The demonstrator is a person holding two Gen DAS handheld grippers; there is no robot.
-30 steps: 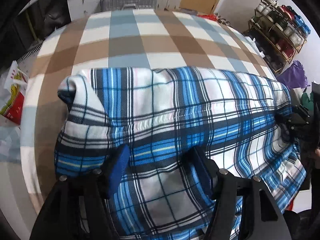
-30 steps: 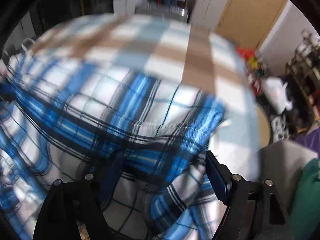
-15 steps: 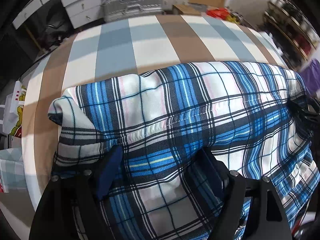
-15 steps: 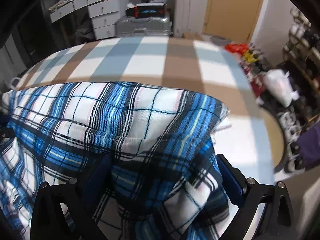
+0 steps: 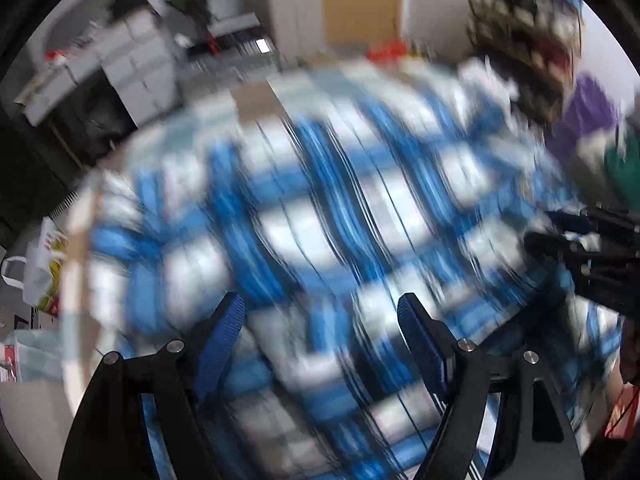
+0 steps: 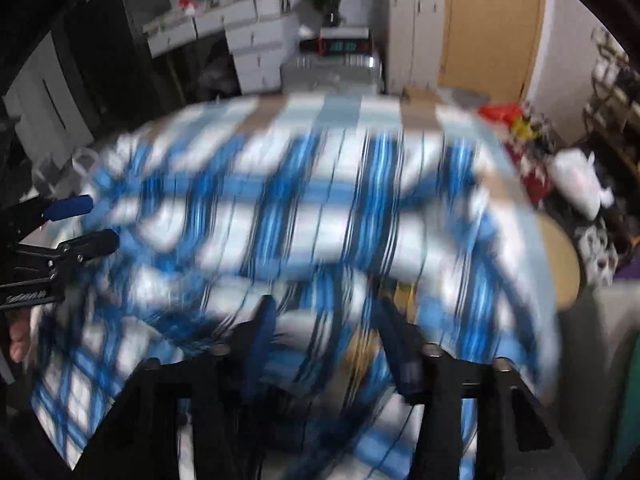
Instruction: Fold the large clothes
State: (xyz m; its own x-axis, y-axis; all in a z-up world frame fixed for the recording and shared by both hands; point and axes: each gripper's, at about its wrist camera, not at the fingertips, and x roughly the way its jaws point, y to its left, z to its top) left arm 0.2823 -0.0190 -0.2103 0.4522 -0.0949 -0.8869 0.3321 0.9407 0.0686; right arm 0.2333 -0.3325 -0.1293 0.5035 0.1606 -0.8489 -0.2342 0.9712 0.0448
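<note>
The blue, white and black plaid shirt [image 5: 320, 200] lies spread over the round table [image 5: 256, 96], blurred by motion in both views. My left gripper [image 5: 320, 304] hovers over the shirt's near part, its blue pads wide apart and not pressing on cloth. It also shows at the left edge of the right wrist view, left gripper [image 6: 92, 220], fingers apart. My right gripper [image 6: 325, 308] hangs above the shirt [image 6: 320, 220]; its jaws are closing, with blurred cloth showing in the gap and no clear grip. In the left wrist view the right gripper [image 5: 548, 228] sits at the shirt's right edge.
The table [image 6: 344, 108] wears a brown, grey and white checked cloth. White drawers [image 6: 256, 48] and a silver suitcase [image 6: 332, 72] stand behind it. A shoe rack [image 5: 528, 40], bags [image 6: 580, 184] and a floor bag [image 5: 44, 264] flank the table. A person's fingertip [image 6: 18, 336] shows.
Both cameras have swung quickly and the views are now blurred. The left fingers have come out of the cloth fold. The right jaws have narrowed from very wide.
</note>
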